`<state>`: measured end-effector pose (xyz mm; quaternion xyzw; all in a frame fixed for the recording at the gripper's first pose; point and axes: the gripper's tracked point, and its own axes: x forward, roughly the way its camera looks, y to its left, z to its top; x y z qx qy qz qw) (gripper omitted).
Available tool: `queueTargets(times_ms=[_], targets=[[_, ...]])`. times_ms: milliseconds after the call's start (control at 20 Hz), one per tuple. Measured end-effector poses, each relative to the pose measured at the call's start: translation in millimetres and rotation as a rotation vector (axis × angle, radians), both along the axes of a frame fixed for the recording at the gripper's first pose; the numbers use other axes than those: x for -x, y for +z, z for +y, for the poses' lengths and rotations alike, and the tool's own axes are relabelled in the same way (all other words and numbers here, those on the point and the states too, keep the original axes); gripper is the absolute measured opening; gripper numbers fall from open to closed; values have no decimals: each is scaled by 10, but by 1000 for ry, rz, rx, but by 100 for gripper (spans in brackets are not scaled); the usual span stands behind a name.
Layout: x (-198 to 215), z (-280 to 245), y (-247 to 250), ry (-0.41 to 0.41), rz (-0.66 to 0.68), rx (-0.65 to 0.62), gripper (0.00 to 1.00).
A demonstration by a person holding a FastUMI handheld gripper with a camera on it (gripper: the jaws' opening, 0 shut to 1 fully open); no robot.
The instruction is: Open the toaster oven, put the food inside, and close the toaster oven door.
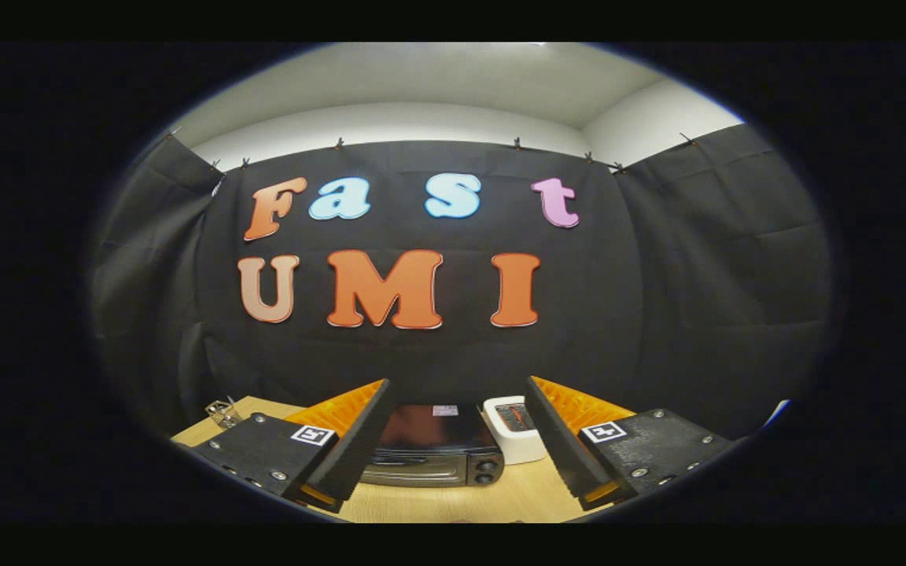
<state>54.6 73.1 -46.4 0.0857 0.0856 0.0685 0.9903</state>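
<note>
A dark toaster oven stands on the wooden table against the black cloth wall, its door shut and two knobs at its right front. My gripper is held high above the table with its fingers wide apart and nothing between them. The oven shows in the gap between the fingers, well beyond them. A white container with something dark and reddish in it sits right of the oven, partly hidden by the right finger.
A small wire-like metal object lies on the table at the far left, near the cloth wall. Bare tabletop stretches in front of the oven.
</note>
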Motion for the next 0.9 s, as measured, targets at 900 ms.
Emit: queueTargets(times_ms=[900], targets=[[-352,1312,-1752,175,477,92,99]])
